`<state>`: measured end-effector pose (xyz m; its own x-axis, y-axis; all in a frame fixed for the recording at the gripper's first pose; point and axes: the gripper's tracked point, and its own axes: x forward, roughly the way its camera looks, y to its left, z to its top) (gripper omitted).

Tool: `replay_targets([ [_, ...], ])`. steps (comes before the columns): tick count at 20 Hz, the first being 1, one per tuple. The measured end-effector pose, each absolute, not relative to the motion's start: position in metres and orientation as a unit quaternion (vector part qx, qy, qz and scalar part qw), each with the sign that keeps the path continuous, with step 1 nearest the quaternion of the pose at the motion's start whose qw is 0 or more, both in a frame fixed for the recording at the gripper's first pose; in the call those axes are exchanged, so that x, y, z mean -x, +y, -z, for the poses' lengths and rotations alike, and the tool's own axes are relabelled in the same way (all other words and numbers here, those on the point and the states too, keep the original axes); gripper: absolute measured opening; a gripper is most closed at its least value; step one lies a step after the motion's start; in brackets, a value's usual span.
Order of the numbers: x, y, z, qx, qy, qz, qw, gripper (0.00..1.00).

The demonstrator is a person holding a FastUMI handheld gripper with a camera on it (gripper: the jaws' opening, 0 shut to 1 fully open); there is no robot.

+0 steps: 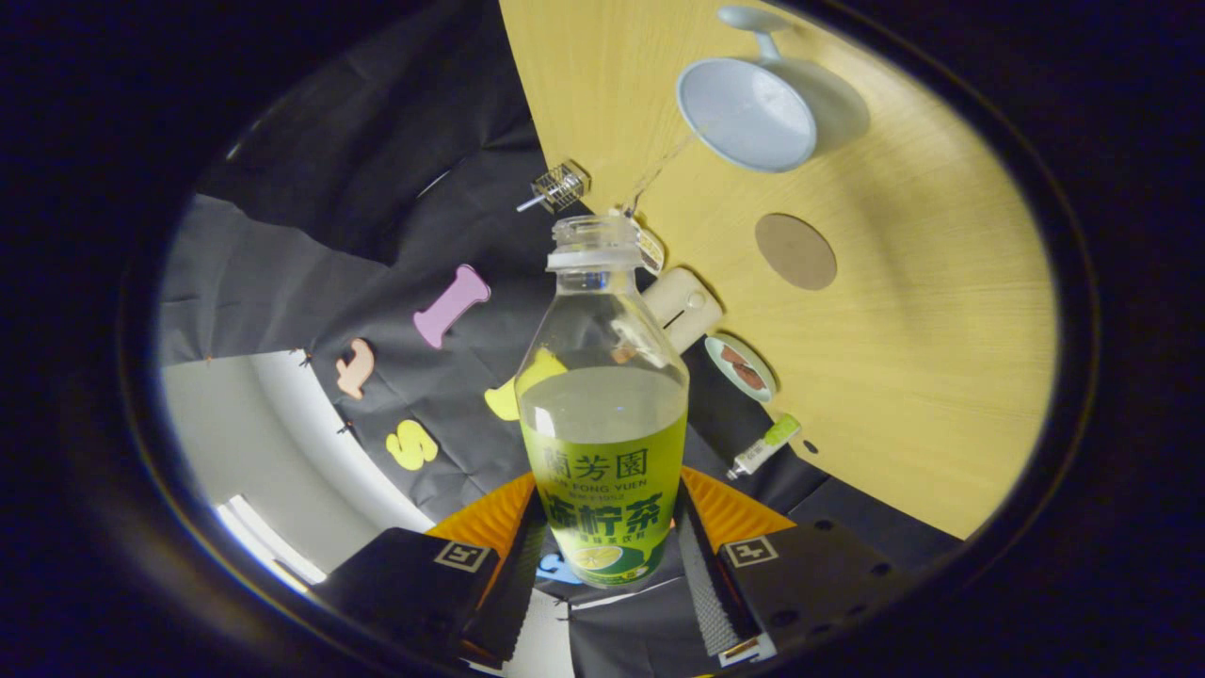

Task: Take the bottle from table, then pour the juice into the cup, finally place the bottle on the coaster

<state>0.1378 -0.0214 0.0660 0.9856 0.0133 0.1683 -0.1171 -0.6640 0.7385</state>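
— Where does the bottle sit against the fingers?

— The clear plastic bottle with the green-and-yellow wrap [604, 414] stands squarely between the two fingers of the gripper [607, 556], which are closed in on its lower body, one pressing each flank. It's lifted off the table and the whole view is rolled over, so I'd say the tilt toward the cup has begun.

— And the long axis?

— It runs straight forward from the fingers, open neck [595, 243] leading, no cap on it. The juice sits around halfway up the body, its surface about level across the bottle.

— Where's the cup from there?

— The pale blue handled cup [748, 115] stands on the light wooden table [941, 311], beyond the neck and off to one side, well apart from it. The round brown coaster [796, 251] lies bare between the cup and the bottle's shoulder. The mouth isn't over the cup yet, so the next swing has to carry it that way.

— Any writing?

— Chinese characters on the wrap, with Latin lettering beneath that looks like a brand name; I can't make it out for sure. A lemon slice is printed near the base.
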Motion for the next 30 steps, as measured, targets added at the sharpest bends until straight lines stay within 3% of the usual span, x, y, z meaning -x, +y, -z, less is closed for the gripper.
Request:
replay_targets([
  [17, -0.131, -0.023, -0.063, -0.906, -0.032, -0.078, 0.415, 0.75],
  [23, -0.133, -0.014, -0.049, -0.874, -0.019, -0.074, 0.48, 0.75],
  [30, -0.133, -0.003, -0.033, -0.8, 0.007, -0.044, 0.598, 0.75],
])
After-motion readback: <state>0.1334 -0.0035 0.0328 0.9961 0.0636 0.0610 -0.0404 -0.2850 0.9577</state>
